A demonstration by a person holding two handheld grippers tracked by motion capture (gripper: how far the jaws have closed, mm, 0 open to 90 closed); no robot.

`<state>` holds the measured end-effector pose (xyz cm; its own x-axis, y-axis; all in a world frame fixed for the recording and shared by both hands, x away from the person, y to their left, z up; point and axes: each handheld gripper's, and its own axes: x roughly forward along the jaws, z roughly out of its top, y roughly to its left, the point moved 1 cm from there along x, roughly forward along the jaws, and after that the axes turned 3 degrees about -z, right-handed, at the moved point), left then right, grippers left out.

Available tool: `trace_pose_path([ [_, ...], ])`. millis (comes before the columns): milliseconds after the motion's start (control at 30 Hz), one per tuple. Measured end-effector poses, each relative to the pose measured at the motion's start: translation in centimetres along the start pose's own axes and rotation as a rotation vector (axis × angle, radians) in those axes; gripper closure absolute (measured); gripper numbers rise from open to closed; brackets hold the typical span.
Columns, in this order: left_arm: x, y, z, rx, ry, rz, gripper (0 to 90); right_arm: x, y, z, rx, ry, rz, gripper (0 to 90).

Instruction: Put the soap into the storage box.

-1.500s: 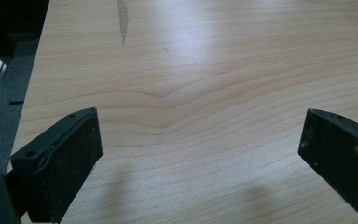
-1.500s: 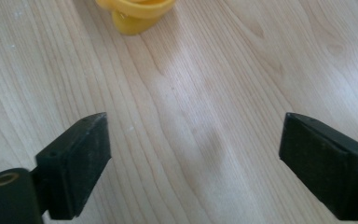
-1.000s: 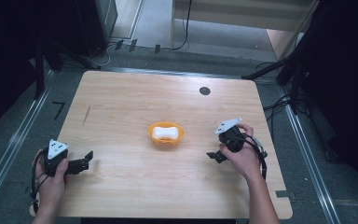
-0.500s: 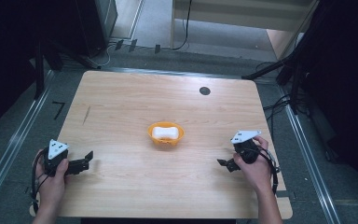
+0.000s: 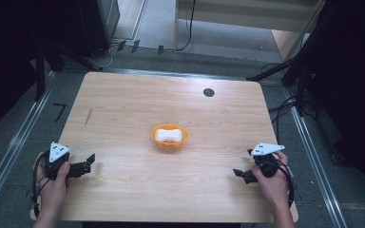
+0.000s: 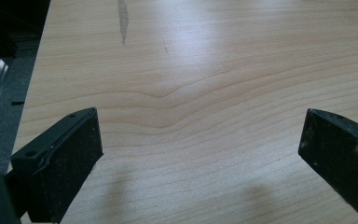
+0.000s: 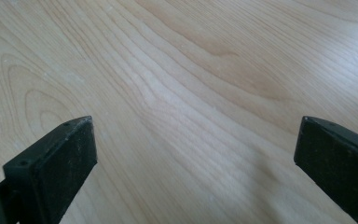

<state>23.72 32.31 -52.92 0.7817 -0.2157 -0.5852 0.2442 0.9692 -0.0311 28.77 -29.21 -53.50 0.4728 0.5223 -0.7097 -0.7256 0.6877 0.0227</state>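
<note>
high view puts the orange bowl (image 5: 169, 137) at the middle of the table (image 5: 123, 104), with a white bone-shaped piece (image 5: 167, 135) lying inside it, and your two grippers parked well apart from it at the near corners. that spacing reads as a rest stance to me: both tools are low at the front edge, the bowl sits free between them, and nothing is gripped.

your left gripper (image 5: 86, 164) rests near the left front edge, its grey plate up and its jaws pointing inward toward the table's middle. your left hand (image 5: 52, 183) wraps the body from behind, forearm coming straight in from the bottom. in the left gripper view the two black jaws stand wide apart over bare wood, with a dark streak (image 6: 122, 18) in the grain far ahead and nothing between them.

your right gripper (image 5: 241, 174) is low by the right front edge, jaws aimed left across the table and a little toward you, not at the bowl. your right hand (image 5: 272, 183) holds it with the cable looping around the wrist. the right gripper view shows its jaws equally wide apart, with plain wood grain between.

a small dark round mark (image 5: 209, 92) sits toward the far side, beyond the bowl. judging from this layout, either hand would have to swing inward and forward to reach the bowl.
</note>
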Motion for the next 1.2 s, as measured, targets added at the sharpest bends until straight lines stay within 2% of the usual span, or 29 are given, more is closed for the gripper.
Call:
trace_pose_path([
  [300, 0.0, 0.0, 0.0, 0.002, 0.000, -0.001, 0.0, -2.1, -0.7, -3.0, 0.077, -0.055, -0.023, 0.0],
  [467, 0.0, 0.0, 0.0, 0.000, 0.000, -0.001, 0.0, -3.2, -0.7, -4.2, 0.110, -0.101, -0.029, 0.0],
  [500, 0.0, 0.0, 0.0, -0.001, 0.000, -0.001, 0.0, -3.6, -0.6, -5.0, 0.125, -0.123, -0.031, 0.0],
  [733, 0.0, 0.0, 0.0, -0.002, -0.001, -0.001, 0.0, -4.7, -0.5, -6.7, 0.170, -0.156, -0.065, 0.0],
  [767, 0.0, 0.0, 0.0, -0.002, 0.000, -0.001, 0.0, -5.1, -0.5, -7.2, 0.193, -0.188, -0.096, 0.0],
  [800, 0.0, 0.0, 0.0, -0.002, 0.000, -0.001, 0.0, -5.1, -0.5, -7.2, 0.193, -0.188, -0.096, 0.0],
  [833, 0.0, 0.0, 0.0, -0.002, 0.000, -0.001, 0.0, -5.5, -0.8, -7.7, 0.214, -0.218, -0.130, 0.0],
  [867, 0.0, 0.0, 0.0, -0.002, 0.000, -0.001, 0.0, -5.5, -0.8, -7.7, 0.214, -0.218, -0.130, 0.0],
  [900, 0.0, 0.0, 0.0, -0.005, -0.002, 0.001, 0.0, -5.6, -1.0, -8.1, 0.250, -0.238, -0.155, 0.0],
  [933, 0.0, 0.0, 0.0, -0.005, -0.001, 0.000, 0.0, -5.6, -1.1, -8.2, 0.263, -0.251, -0.165, 0.0],
  [1000, 0.0, 0.0, 0.0, -0.006, -0.001, -0.002, 0.0, -5.6, -1.4, -8.6, 0.308, -0.282, -0.154, 0.0],
  [1067, 0.0, 0.0, 0.0, -0.005, -0.001, -0.003, 0.0, -5.7, -1.5, -8.7, 0.321, -0.296, -0.138, 0.0],
  [1200, 0.0, 0.0, 0.0, -0.003, 0.000, -0.001, 0.0, -5.6, -1.4, -8.6, 0.316, -0.293, -0.144, 0.0],
])
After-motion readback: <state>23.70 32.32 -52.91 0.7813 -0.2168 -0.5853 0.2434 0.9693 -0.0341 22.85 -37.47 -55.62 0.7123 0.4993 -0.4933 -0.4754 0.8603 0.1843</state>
